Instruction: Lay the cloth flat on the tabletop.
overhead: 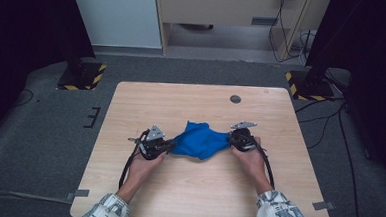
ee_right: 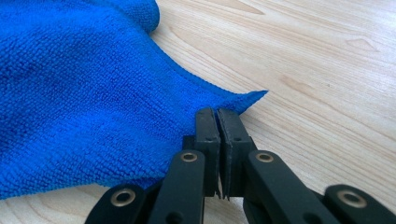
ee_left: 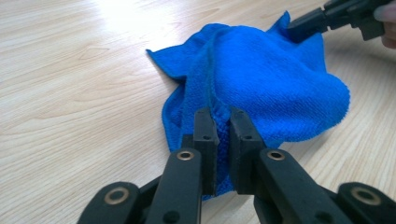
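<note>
A crumpled blue cloth (overhead: 199, 140) lies near the middle of the wooden table (overhead: 186, 193). My left gripper (overhead: 169, 146) is at the cloth's left edge. In the left gripper view that gripper (ee_left: 223, 119) is shut on a fold of the blue cloth (ee_left: 275, 79). My right gripper (overhead: 231, 138) pinches the cloth's right corner. In the right gripper view its jaws (ee_right: 216, 116) are pressed together on the edge of the blue cloth (ee_right: 70, 102). The right gripper (ee_left: 303, 23) also appears far off in the left gripper view, holding the far corner.
A small round grey grommet (overhead: 235, 98) is set in the table near its far edge. Black stands with yellow-striped bases (overhead: 82, 75) (overhead: 307, 84) flank the table on the carpet. Cables (overhead: 330, 120) run across the floor at the right.
</note>
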Available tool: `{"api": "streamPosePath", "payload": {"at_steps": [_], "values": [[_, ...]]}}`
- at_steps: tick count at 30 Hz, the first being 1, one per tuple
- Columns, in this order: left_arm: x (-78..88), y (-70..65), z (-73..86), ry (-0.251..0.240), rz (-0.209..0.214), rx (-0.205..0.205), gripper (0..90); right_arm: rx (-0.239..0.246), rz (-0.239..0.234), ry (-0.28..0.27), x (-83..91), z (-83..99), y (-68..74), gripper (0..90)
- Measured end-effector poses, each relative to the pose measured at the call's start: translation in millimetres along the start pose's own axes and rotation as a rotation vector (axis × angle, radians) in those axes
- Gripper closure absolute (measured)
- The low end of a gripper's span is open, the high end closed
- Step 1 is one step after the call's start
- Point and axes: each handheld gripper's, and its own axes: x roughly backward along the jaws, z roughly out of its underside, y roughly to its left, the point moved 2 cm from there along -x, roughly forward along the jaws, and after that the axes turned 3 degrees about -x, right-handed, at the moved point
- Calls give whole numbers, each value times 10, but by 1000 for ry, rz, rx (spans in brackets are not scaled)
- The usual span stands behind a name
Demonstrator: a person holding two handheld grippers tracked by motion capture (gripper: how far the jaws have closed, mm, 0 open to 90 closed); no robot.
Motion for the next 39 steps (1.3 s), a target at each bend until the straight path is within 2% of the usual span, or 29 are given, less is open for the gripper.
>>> {"api": "streamPosePath", "payload": {"at_steps": [1,4,9,17,25,30,34,39], "values": [[11,9,-6,-1,-5,-1,841,-3,-4,-6,11,-1,1,879],[49,43,-26,-14,-10,12,848,-16,-21,-69,86,-22,-18,879],[90,106,-47,-31,-17,37,852,-11,-42,-149,247,-84,-29,879],[141,133,-97,-49,-30,44,862,-5,-65,-201,385,-171,-18,879],[189,223,-79,-45,-66,79,870,-11,-50,-154,362,-86,-65,878],[172,235,-70,-26,-65,90,872,-16,-52,-139,355,-29,-100,875],[163,205,-81,-23,-59,83,872,-22,-53,-102,343,-4,-110,873],[219,189,-145,-26,-59,59,871,-28,-62,-131,432,-30,-117,870]]}}
